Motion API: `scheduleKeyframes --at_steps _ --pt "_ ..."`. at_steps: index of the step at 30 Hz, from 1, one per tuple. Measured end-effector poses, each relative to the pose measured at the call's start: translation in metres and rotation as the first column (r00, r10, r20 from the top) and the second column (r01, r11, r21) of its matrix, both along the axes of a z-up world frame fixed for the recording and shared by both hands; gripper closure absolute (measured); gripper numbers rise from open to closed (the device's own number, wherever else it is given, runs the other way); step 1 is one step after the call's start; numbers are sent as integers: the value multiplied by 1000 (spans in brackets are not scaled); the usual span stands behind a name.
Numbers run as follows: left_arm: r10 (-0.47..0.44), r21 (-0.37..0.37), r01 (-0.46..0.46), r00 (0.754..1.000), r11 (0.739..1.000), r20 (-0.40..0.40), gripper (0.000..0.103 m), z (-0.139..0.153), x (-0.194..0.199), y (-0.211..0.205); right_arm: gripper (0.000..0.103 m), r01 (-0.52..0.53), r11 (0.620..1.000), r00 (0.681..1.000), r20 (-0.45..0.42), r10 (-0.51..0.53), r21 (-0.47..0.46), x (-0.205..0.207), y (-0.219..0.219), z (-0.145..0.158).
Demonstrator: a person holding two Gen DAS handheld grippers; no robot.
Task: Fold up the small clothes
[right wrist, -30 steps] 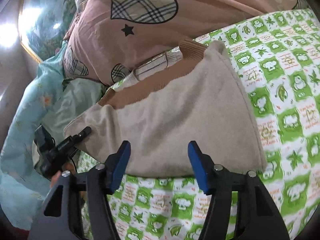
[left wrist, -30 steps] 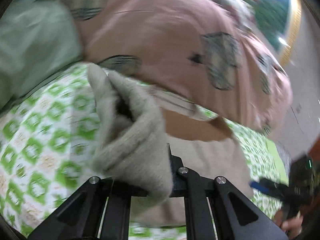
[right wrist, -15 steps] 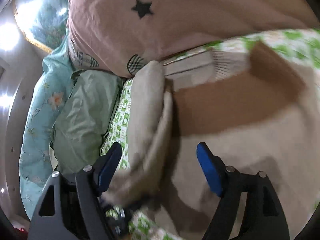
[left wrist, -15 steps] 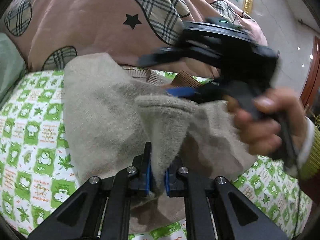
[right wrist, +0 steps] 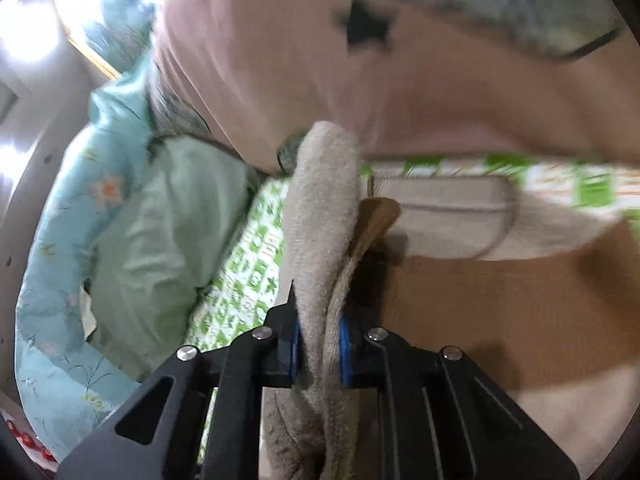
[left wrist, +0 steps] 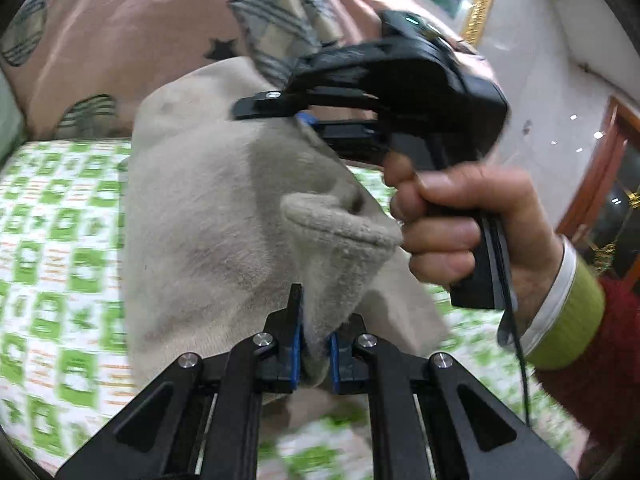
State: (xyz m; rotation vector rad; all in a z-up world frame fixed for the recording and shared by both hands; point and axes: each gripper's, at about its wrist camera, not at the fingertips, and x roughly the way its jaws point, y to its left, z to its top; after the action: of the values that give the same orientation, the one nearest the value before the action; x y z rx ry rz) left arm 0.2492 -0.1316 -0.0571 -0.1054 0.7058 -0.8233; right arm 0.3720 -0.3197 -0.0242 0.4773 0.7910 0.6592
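A green-and-white patterned bedsheet point(left wrist: 52, 248) covers the bed, with a pink quilt point(left wrist: 132, 36) printed with plaid hearts and black stars heaped at its far side; the small marks on the sheet are too blurred to read as writing. In the right wrist view a pale green pillow point(right wrist: 160, 232) and a light blue floral cover point(right wrist: 56, 264) lie at the left. The beige fleece garment point(left wrist: 208, 240) with its brown ribbed band point(right wrist: 500, 312) lies on the sheet, its left part lifted off the bed. The left gripper point(left wrist: 314, 346) has its fingers pinched tight on a fold of the fleece at the near edge. The right gripper point(right wrist: 318, 340), gripped by the person's right hand point(left wrist: 460, 220), is likewise clamped on a doubled layer of the same garment.
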Motion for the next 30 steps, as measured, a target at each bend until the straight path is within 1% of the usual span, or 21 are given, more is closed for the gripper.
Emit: scheduleKeyframes --at_steps 2,4,5,6,8,9,11,12,14,17,20,22,25,26,28,30 --pt "-33 -33 32 999 999 -25 93 4 -7 -20 87 64 998 998 27 -64 4 -21 -36 7" --pt "-79 -66 74 995 995 -67 93 0 -12 -44 87 120 992 992 29 -120 30 -38 -73 3" --pt "-95 -66 89 992 994 -81 93 -4 -14 -55 87 150 988 988 26 -151 28 -44 -91 -1" --pt "-104 -60 99 990 993 -91 93 -9 -16 -66 87 187 982 982 6 -187 22 -50 -110 -11" --pt "-123 -35 120 984 992 -127 93 -24 -17 -87 87 227 974 973 -44 -227 10 -51 -132 -29" --pt "-126 -21 124 981 992 -147 93 -32 -17 -94 87 250 968 965 -78 -252 -27 -50 -141 -44" --pt "-116 7 119 979 993 -169 93 -44 -17 -103 87 256 964 959 -110 -262 -67 -46 -149 -61" --pt "-109 17 113 978 993 -178 93 -49 -17 -104 87 257 964 956 -126 -264 -71 -44 -153 -71" --pt "-103 15 108 977 994 -186 93 -52 -16 -104 87 254 965 956 -133 -261 -63 -42 -155 -79" --pt "-99 24 105 978 994 -181 93 -52 -18 -108 87 249 965 959 -118 -257 -84 -40 -152 -79" --pt "-93 24 99 979 995 -183 93 -50 -18 -109 87 236 965 964 -94 -247 -112 -38 -136 -72" --pt "-85 19 91 977 996 -194 91 -49 -16 -101 86 239 959 964 -83 -253 -150 -38 -133 -70" --pt "-77 4 80 976 997 -206 88 -39 -18 -92 83 250 955 962 -72 -265 -161 -40 -127 -69" --pt "-76 -5 77 975 997 -207 84 -35 -18 -85 82 261 952 958 -79 -276 -161 -42 -128 -68" --pt "-58 -9 58 980 998 -192 72 -25 -17 -70 81 274 950 955 -77 -287 -150 -51 -135 -67" --pt "-15 -4 15 985 1000 -173 49 -15 -15 -53 74 288 947 950 -77 -301 -142 -62 -143 -65"
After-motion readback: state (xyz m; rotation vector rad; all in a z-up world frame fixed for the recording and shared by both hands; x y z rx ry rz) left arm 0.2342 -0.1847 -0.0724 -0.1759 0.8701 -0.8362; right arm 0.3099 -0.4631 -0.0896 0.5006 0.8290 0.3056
